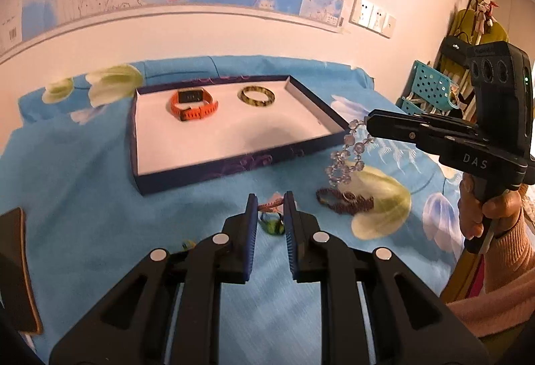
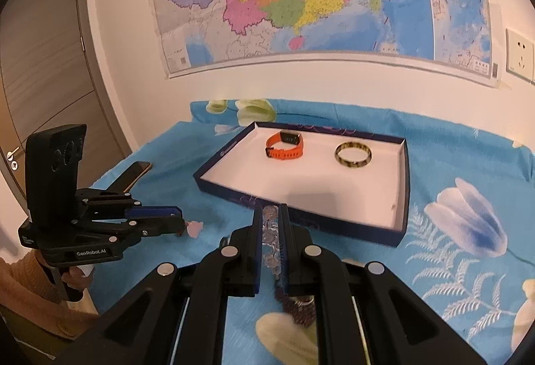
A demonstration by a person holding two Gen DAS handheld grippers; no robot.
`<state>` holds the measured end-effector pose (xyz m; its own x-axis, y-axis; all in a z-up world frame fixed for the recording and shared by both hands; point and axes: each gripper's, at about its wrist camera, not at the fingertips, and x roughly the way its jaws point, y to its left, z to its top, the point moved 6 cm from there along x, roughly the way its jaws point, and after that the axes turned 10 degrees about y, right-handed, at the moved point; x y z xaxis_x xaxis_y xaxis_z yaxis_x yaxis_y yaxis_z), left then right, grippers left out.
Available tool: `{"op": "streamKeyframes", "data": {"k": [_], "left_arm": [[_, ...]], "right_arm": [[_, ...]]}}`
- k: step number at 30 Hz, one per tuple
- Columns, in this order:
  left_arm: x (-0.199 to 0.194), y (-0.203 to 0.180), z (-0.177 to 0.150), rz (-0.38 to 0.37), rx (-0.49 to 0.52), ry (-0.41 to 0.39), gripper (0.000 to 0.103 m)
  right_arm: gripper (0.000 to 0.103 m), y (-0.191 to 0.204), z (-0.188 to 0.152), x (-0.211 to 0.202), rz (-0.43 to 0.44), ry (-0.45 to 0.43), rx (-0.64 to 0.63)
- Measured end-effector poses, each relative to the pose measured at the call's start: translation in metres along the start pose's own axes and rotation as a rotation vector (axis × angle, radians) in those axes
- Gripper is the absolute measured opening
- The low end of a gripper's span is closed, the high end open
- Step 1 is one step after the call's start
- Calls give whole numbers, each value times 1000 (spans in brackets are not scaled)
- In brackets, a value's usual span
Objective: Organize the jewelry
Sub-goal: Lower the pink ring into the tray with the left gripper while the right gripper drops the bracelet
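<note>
The right gripper [image 2: 271, 214] has its two fingers [image 2: 257, 227] pressed close together on a clear crystal bead bracelet [image 1: 347, 154], which hangs in a loose loop from the fingertips, lifted off the cloth just beside the near right corner of the tray [image 1: 207, 172]. In the left wrist view this gripper [image 1: 369, 124] reaches in level from the right, and the person's hand [image 1: 485, 207], in a pinkish knit sleeve, grips its handle from below.

The left gripper [image 1: 271, 207] hovers low over the blue floral cloth [image 1: 83, 197] with its blue-padded fingers [image 1: 250, 224] parted and holding nothing. Between and just past the tips lie a small green trinket [image 1: 272, 226] and a pinkish braided band [image 1: 271, 204], neither touched. From the right wrist view the left gripper [image 2: 182, 221] points in level from the left.

A brown woven bracelet [image 1: 344, 199] lies on the cloth directly under the hanging beads.

The tray is a shallow dark blue box with a white floor. Inside, toward the far side, sit an orange watch [image 1: 193, 104] and, well apart to its right, a dark mottled bangle [image 1: 256, 95]. A phone [image 2: 135, 176] lies on the cloth left of the tray.
</note>
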<state>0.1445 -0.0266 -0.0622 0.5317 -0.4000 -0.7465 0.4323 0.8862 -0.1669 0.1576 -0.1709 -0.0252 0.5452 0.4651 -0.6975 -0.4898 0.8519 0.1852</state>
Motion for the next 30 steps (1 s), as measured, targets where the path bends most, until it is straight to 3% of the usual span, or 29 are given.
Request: {"op": "streamKeyframes", "data": {"k": [13,30], "left_arm": [[9,17,40,64,18,-30,16],[36,42,79,112,15,-20,16]], "right_arm": [[8,-19,41,6,-34,-41,-13],[8,-44,74,43,-42,-19,11]]}}
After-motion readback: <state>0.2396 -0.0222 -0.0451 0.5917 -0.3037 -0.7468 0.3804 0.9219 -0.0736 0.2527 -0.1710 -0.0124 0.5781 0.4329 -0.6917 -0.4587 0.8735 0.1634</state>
